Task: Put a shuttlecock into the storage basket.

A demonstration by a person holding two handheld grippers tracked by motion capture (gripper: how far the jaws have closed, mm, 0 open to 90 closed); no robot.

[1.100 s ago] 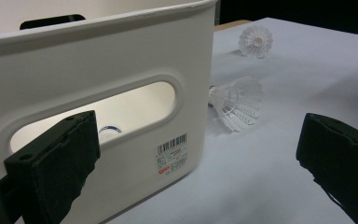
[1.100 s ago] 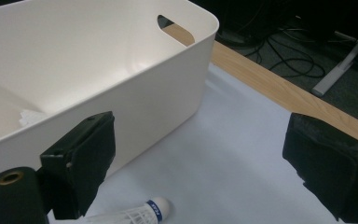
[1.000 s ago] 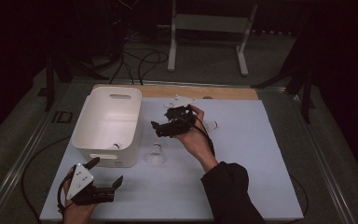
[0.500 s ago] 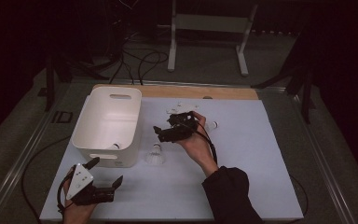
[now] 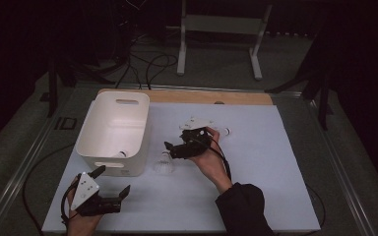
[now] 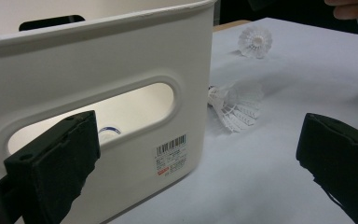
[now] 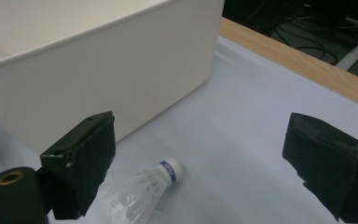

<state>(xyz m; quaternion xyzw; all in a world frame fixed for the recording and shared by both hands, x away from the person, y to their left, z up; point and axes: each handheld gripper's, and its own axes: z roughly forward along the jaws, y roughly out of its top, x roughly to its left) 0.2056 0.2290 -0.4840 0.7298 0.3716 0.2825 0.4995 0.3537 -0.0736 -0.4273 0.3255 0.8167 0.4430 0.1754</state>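
A white shuttlecock [image 5: 163, 163] lies on its side on the white table cover, just right of a white plastic bin [image 5: 139, 129]. My right gripper [image 5: 170, 148] hovers over it, open; in the right gripper view the shuttlecock [image 7: 140, 191] lies low between the jaws with its blue-banded cork toward the bin wall [image 7: 98, 84]. Another shuttlecock [image 5: 224, 131] sits behind the right hand. My left gripper [image 5: 112, 181] is open at the bin's near corner, facing the bin [image 6: 121, 93]. A third shuttlecock [image 6: 106, 132] shows through the bin's handle slot.
The left gripper view shows the lying shuttlecock [image 6: 235, 105] and the farther one [image 6: 255, 41] on the cover. A wooden table edge [image 7: 298, 60] runs along the far side. Cables and a metal stand [image 5: 216, 29] lie on the floor beyond.
My right gripper has moved toward the near side and down, closer to the shuttlecock beside the bin. The left gripper has stayed put.
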